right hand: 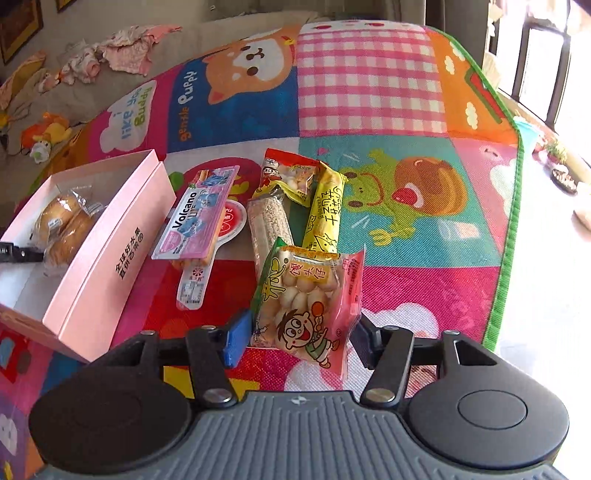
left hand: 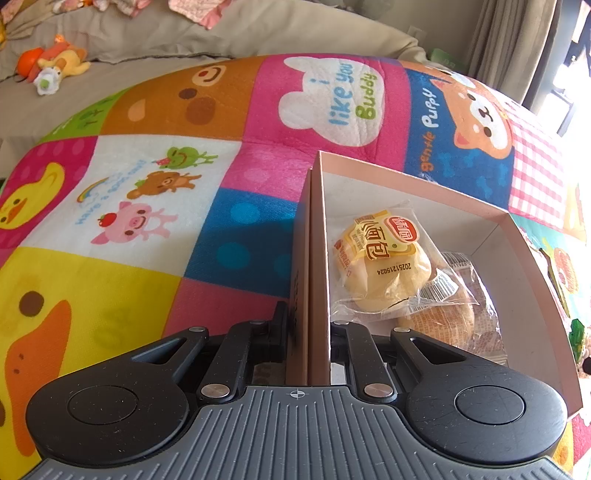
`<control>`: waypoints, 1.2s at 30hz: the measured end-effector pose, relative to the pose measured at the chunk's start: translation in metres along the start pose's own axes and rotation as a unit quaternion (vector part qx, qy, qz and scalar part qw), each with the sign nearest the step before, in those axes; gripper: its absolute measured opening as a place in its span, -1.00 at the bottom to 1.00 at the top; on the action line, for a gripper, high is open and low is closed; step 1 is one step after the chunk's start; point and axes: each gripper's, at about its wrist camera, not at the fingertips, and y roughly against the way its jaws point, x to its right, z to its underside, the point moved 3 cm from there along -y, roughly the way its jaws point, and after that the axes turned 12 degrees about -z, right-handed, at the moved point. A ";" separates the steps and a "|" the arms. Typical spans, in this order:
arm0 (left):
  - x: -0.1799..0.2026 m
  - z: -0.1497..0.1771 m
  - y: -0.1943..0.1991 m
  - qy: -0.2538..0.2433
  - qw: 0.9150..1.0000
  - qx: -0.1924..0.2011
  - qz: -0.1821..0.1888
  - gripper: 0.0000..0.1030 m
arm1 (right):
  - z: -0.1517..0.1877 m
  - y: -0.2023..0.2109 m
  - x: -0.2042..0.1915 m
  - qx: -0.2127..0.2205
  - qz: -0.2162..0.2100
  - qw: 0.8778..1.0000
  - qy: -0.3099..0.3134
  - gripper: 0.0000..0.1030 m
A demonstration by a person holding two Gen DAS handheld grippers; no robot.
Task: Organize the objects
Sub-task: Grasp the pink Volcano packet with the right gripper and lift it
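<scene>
A pink cardboard box lies on the colourful play mat; it also shows at the left of the right wrist view. Two wrapped buns lie inside it. My left gripper is shut on the box's left wall. My right gripper is shut on a bag of small round biscuits with a cartoon boy, held just above the mat. Loose snacks lie beyond it: a pink Volcano pack, a clear puffed-grain bar, a yellow bar and a red-topped biscuit bag.
The play mat ends in a green edge at the right, with bare floor beyond. A beige sofa with clothes and a plush toy stands behind the mat.
</scene>
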 end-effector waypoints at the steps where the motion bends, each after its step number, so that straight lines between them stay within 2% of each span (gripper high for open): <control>1: 0.000 0.000 0.000 0.000 1.000 0.000 -0.001 -0.73 | 0.001 0.007 -0.007 0.012 0.009 1.000 0.021 0.18; 3: 0.000 0.001 0.001 0.001 1.000 0.000 -0.002 -0.73 | -0.007 0.019 -0.017 0.038 0.002 0.999 0.039 0.28; 8: 0.000 0.000 0.001 0.002 1.000 0.000 -0.004 -0.73 | -0.049 0.007 -0.034 0.060 -0.074 0.995 0.001 0.29; 12: 0.001 0.000 0.001 0.002 1.000 0.000 -0.004 -0.73 | -0.078 -0.037 -0.048 0.050 -0.066 0.996 -0.016 0.28; 17: 0.001 0.000 0.001 0.006 1.000 -0.001 -0.003 -0.73 | -0.092 -0.082 -0.051 0.017 -0.063 0.997 -0.028 0.25; 18: 0.001 -0.001 0.001 0.010 1.000 -0.003 -0.002 -0.74 | -0.090 -0.086 -0.053 0.009 -0.056 0.998 -0.022 0.14; 19: 0.000 -0.001 0.001 0.015 1.000 -0.005 -0.001 -0.74 | -0.088 -0.088 -0.055 0.000 -0.049 0.999 -0.015 -0.09; 20: 0.001 -0.001 0.001 0.017 1.000 -0.006 0.001 -0.74 | -0.085 -0.087 -0.057 -0.008 -0.047 0.999 -0.008 -0.16; 24: 0.003 0.000 0.001 0.015 1.000 -0.004 0.004 -0.73 | -0.064 -0.063 -0.057 -0.013 -0.028 0.999 0.014 -0.16; 29: 0.003 0.000 0.001 0.010 1.000 -0.002 0.005 -0.73 | -0.023 -0.011 -0.046 -0.029 -0.044 0.999 0.001 -0.16; 32: 0.005 0.001 0.002 0.004 1.000 0.002 0.002 -0.73 | 0.008 0.022 -0.045 -0.043 -0.062 0.997 -0.018 -0.16; 36: 0.005 0.002 0.002 0.008 1.000 0.002 -0.001 -0.74 | 0.056 0.048 -0.068 -0.074 -0.105 0.992 -0.022 -0.16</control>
